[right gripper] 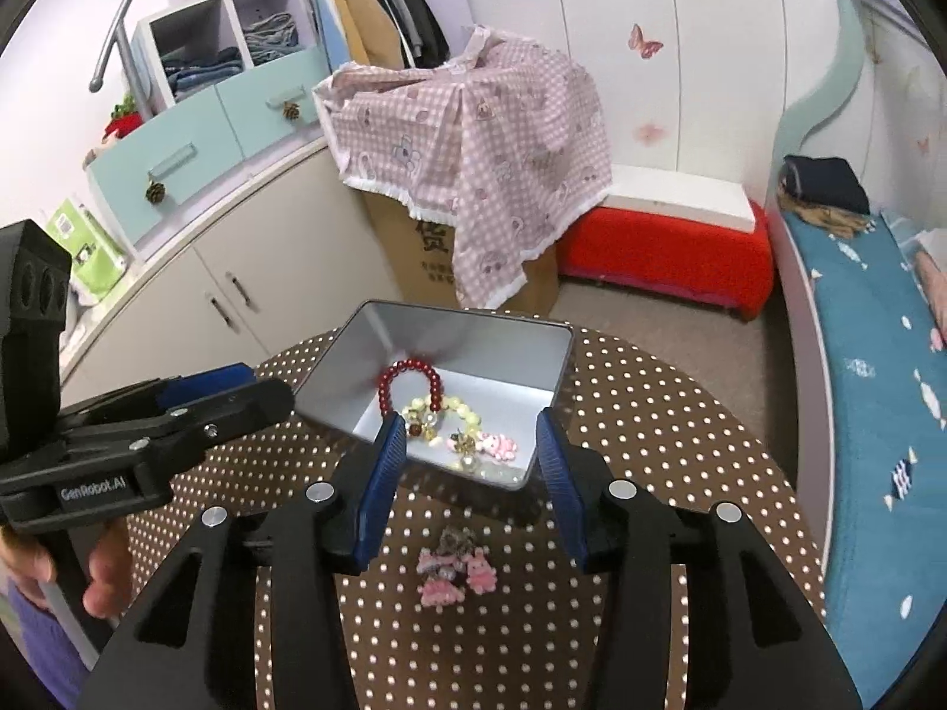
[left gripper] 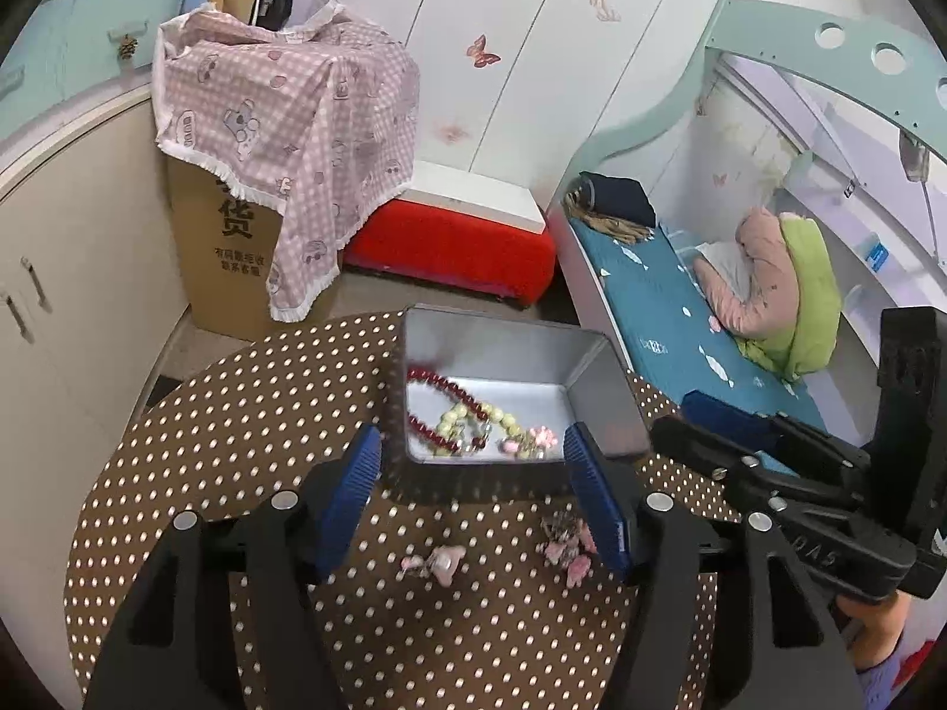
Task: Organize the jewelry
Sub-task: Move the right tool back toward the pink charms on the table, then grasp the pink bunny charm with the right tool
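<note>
**Metal tin partly loaded; pink pieces remain on the bench**

Metal tin [right gripper: 450, 355] sits open on the polka-dot bench [right gripper: 680, 414], just ahead of both my tools. Inside it lie a red bead bracelet [right gripper: 414, 378], a pale yellow bead bracelet [right gripper: 441, 414] and a small pink charm [right gripper: 500, 445], bunched toward the near wall.

Status of my tools:
1. My right hand-held gripper [right gripper: 467, 485] stands wide and holds nothing. It hangs above a cluster of pink charms [right gripper: 453, 571] on the bench.
2. My left hand-held gripper [left gripper: 473, 503] also stands wide and holds nothing. Two groups of pink pieces lie below it: one [left gripper: 432, 565] near the middle, one [left gripper: 565, 544] beside the right pad.

Progress, as I judge it: the task is more than half done. The bracelets are stored. The pink pieces outside the tin are still to be picked up and placed in.
</note>
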The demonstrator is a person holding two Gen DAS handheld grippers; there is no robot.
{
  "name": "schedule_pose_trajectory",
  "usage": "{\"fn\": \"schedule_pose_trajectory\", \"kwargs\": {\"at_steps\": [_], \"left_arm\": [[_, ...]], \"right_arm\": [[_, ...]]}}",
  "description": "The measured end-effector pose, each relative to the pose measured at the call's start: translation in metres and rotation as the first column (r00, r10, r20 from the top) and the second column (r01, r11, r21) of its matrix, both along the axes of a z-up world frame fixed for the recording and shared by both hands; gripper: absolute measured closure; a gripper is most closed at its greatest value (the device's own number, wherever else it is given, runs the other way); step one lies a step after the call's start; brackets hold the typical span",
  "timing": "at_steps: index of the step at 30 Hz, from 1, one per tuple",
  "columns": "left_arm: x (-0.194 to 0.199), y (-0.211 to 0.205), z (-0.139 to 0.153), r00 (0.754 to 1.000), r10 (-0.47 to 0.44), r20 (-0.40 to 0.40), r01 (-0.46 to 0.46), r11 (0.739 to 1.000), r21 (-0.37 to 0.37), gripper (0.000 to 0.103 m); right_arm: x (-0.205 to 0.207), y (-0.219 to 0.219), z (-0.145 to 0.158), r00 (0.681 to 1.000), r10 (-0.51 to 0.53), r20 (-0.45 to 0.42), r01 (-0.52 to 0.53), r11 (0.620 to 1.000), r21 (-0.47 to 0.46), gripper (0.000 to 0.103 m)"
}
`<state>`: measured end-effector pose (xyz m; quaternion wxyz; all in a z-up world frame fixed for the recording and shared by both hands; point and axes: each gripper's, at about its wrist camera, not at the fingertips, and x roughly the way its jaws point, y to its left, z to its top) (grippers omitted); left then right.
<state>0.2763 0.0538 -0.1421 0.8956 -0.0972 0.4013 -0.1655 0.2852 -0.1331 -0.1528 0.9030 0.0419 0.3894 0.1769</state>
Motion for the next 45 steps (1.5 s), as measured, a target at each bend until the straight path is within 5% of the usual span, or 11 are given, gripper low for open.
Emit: {"fn": "schedule_pose_trajectory", "kwargs": {"at_steps": [6, 20, 28, 31, 35, 45], "left_arm": [[-0.02, 0.016, -0.014, 0.999, 0.029, -0.023, -0.029, 0.999, -0.018, 0.041], [-0.044, 0.015, -0.058, 0.995, 0.054, -0.089, -0.053, 0.998, 0.019, 0.041], [-0.053, 0.027, -0.066, 0.994, 0.067, -0.089, -0.065, 0.997, 0.033, 0.041], [-0.056, 0.025, -0.067, 0.996, 0.049, -0.08, -0.046, 0.998, 0.049, 0.041], [-0.054, 0.018, -0.069, 0.997, 0.027, -0.071, -0.022, 0.997, 0.074, 0.041], [-0.039, 0.001, -0.072, 0.998, 0.008, -0.063, -0.001, 0.993, 0.115, 0.041]], "right_arm": [[-0.029, -0.001, -0.008, 1.0, -0.013, 0.011, 0.014, 0.998, -0.054, 0.058], [-0.052, 0.015, -0.074, 0.992, 0.035, -0.125, -0.047, 0.994, -0.102, 0.059], [-0.042, 0.04, -0.081, 0.992, 0.058, -0.113, -0.074, 0.987, -0.141, 0.063], [-0.04, 0.045, -0.082, 0.994, 0.054, -0.094, -0.071, 0.979, -0.189, 0.08], [-0.043, 0.039, -0.081, 0.993, 0.068, -0.093, -0.086, 0.977, -0.197, 0.08], [-0.055, -0.011, -0.044, 0.999, 0.02, -0.024, -0.022, 0.997, -0.074, 0.08]]}}
